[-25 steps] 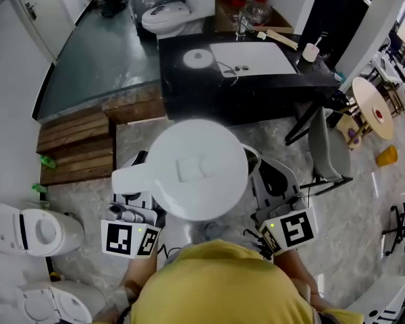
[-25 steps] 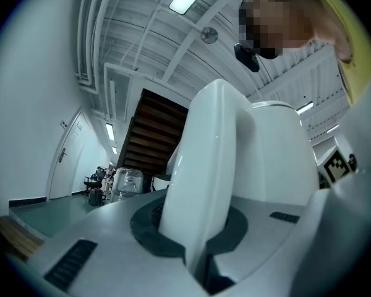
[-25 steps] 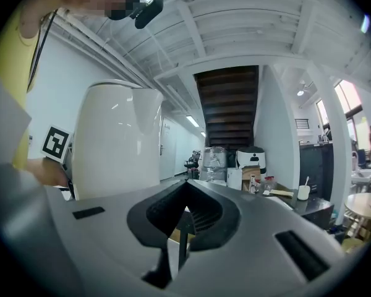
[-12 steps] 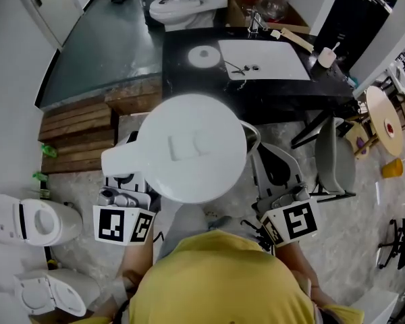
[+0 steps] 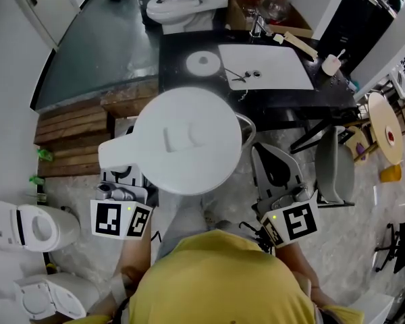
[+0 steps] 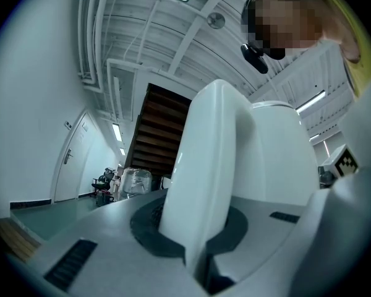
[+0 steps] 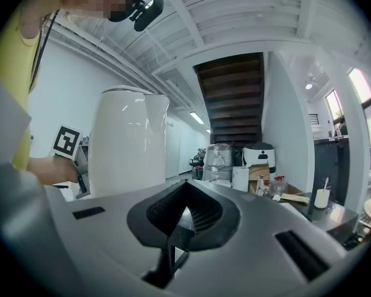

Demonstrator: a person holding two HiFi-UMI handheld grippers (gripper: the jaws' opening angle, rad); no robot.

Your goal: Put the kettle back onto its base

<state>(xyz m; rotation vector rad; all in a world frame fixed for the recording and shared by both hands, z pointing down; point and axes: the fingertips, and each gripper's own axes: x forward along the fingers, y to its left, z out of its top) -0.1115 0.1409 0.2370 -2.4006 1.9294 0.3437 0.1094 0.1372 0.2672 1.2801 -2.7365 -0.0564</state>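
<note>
A white kettle [image 5: 189, 140] hangs in front of me, seen from above, lid up and handle [image 5: 118, 160] to the left. My left gripper [image 5: 125, 177] is shut on that handle; in the left gripper view the handle [image 6: 210, 184] stands clamped between the jaws [image 6: 201, 252], with the kettle body [image 6: 284, 159] behind it. My right gripper [image 5: 271, 159] is to the right of the kettle, apart from it, shut and empty [image 7: 182, 212]; in the right gripper view the kettle [image 7: 127, 141] stands to its left. The round white base [image 5: 202, 62] lies on the black table [image 5: 189, 90] ahead.
A white sheet [image 5: 266, 66] with small metal parts lies on the table beside the base, and a cup [image 5: 332, 64] stands at the table's right end. Wooden pallets [image 5: 74, 140] and toilets [image 5: 34, 225] are on the left. A grey chair [image 5: 334, 164] stands on the right.
The kettle and both grippers have been carried forward toward the black table, which now sits nearer and lower in the head view. The left gripper's hold on the handle is unchanged.
</note>
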